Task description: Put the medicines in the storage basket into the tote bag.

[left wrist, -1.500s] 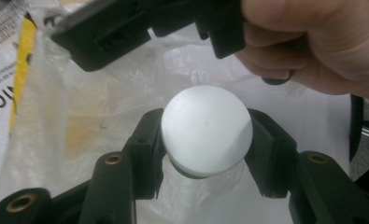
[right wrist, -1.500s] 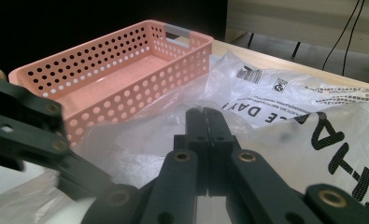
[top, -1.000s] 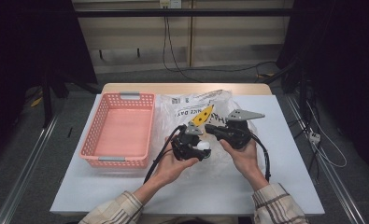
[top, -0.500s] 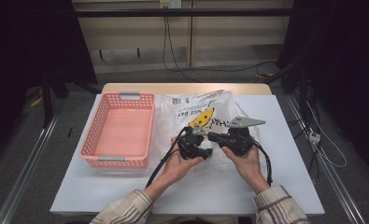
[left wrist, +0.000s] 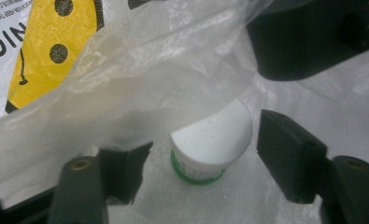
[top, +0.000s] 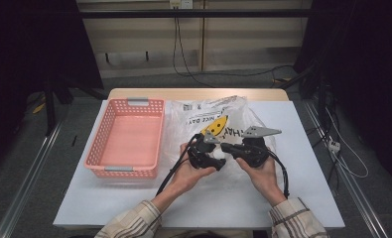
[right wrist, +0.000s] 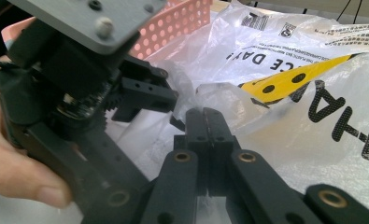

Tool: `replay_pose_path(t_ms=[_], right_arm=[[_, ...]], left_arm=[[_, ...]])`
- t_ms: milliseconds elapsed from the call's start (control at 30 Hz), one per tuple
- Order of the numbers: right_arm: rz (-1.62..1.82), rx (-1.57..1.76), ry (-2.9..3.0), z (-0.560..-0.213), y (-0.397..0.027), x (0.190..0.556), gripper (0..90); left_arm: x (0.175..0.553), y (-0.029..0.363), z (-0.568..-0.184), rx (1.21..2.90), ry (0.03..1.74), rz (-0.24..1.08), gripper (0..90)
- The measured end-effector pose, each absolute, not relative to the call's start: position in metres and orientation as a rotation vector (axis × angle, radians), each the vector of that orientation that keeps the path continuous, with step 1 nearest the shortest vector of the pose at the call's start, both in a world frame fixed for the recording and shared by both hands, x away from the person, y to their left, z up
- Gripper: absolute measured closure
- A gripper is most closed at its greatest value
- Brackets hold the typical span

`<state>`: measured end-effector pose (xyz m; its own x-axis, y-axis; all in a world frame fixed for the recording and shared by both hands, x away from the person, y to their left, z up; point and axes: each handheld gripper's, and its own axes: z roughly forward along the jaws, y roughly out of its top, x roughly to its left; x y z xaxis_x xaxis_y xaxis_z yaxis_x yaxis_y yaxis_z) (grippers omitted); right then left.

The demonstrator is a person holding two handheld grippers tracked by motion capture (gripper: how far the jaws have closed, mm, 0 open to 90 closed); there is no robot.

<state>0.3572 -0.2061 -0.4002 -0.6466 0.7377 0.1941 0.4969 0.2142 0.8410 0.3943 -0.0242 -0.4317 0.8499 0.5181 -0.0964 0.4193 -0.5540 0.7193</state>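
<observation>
A person sits at a white table [top: 134, 208] with a gripper in each hand, working at a clear plastic bag [top: 223, 116] that has a yellow smiley face on it. A pink basket [top: 126, 136] stands just left of the bag.

The right gripper [right wrist: 205, 122] has its jaws pressed tight together on a fold of the bag, holding the edge up so the mouth is open. It has hardly moved in the last second.

The left gripper [left wrist: 198, 154] reaches into the bag. Its jaws have just been opening wider. Between them lies a small white tub with a green rim [left wrist: 211, 142], inside the bag, under the lifted plastic. The pads stand on each side of the tub and do not touch it.

So the tub is not grabbed yet. The wider jaws now look wide enough to fit round it. Next the left gripper likely needs to close on the tub and pull it out, maybe for the basket.
</observation>
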Motion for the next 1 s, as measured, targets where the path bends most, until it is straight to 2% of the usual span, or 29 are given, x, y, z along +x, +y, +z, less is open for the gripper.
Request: replay_pose_path(t_ms=[200, 533, 600, 667, 1000], right_arm=[[1.401, 1.169, 2.229, -0.399, -0.208, 0.357, 90.0], [1.388, 1.177, 2.218, -0.4, -0.214, 0.357, 90.0], [1.385, 1.178, 2.22, -0.4, -0.213, 0.357, 90.0], [1.375, 1.173, 2.224, -0.401, -0.213, 0.357, 90.0], [1.351, 1.145, 2.23, -0.398, -0.211, 0.352, 90.0]], left_arm=[[0.386, -0.019, -0.423, 2.252, 0.648, 0.172, 22.9], [0.364, -0.01, -0.403, 2.266, 0.546, 0.165, 17.1], [0.359, -0.005, -0.4, 2.243, 0.551, 0.183, 17.0], [0.356, 0.0, -0.399, 2.218, 0.537, 0.138, 17.0], [0.334, 0.031, -0.38, 2.117, 0.498, 0.212, 20.4]])
